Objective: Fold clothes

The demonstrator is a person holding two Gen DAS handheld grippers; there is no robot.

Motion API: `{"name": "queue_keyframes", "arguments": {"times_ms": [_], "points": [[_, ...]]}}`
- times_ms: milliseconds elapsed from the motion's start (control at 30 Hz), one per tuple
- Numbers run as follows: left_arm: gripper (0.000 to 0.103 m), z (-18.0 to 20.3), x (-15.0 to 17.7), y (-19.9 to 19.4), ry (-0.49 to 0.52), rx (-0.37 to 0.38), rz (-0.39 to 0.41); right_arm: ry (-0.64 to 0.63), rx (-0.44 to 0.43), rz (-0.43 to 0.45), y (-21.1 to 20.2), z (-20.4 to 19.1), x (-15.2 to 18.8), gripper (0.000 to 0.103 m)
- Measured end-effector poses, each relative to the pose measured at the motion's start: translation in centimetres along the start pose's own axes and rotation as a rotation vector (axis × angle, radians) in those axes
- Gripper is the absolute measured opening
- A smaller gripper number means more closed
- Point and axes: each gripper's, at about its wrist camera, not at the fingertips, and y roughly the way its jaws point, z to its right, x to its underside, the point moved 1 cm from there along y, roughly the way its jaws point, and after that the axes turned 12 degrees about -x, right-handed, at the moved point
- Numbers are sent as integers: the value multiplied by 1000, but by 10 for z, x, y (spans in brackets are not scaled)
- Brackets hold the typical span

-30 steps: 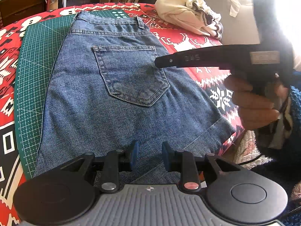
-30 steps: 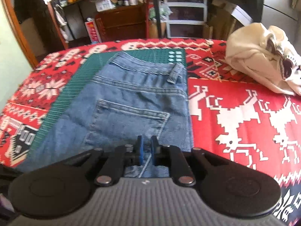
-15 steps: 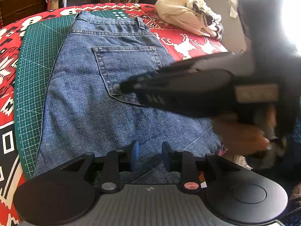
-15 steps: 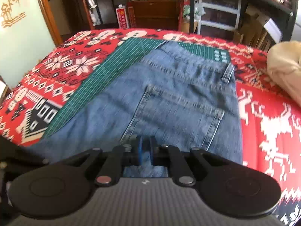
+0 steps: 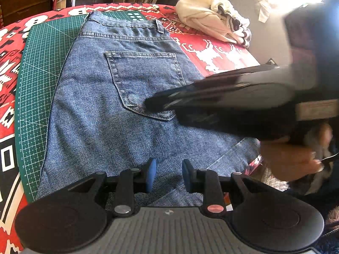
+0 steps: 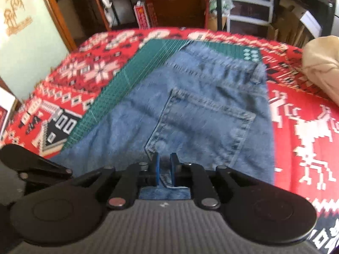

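The blue jeans point(image 5: 127, 114) lie folded and flat, back pocket point(image 5: 144, 80) up, on a green cutting mat point(image 5: 42, 67). My left gripper point(image 5: 167, 175) hovers open over the jeans' near edge, with nothing between its blue pads. My right gripper point(image 6: 164, 169) has its fingers drawn close, only a thin slit between them and no cloth pinched. In the left wrist view it reaches in from the right, blurred, with its tip point(image 5: 150, 105) low over the pocket's bottom corner; contact cannot be told. A hand point(image 5: 290, 160) holds its grip.
A red patterned blanket point(image 6: 307, 131) covers the table under the mat. A cream heap of clothes point(image 5: 207, 14) lies at the far right corner. Shelves, drawers and boxes point(image 6: 250, 6) stand beyond the far edge. The left gripper's body point(image 6: 31, 165) shows at the lower left.
My right gripper has swung in from the jeans' right side, leftwards and lower, to the pocket's bottom corner. My left gripper has stayed put and open.
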Motion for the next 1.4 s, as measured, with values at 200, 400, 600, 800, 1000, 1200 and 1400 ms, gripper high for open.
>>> {"name": "queue_keyframes", "arguments": {"times_ms": [200,400,600,800,1000,1200,1400], "points": [[27,1,0,0,5,-4,2,21,40,24,16,9,-21,10],[27,2,1,0,9,-6,4,81,39,53,-13,22,-15,10],[27,2,0,1,4,-1,4,84,64,12,-16,31,4,0],[27,3,0,1,12,-8,6,148,106,58,-24,56,-11,0],[27,4,-1,2,7,-5,5,152,105,67,-48,62,1,7],[27,4,-1,0,8,-6,7,121,137,5,-52,66,30,5],[28,12,-2,-8,37,-35,29,142,133,18,-75,70,38,14]]}}
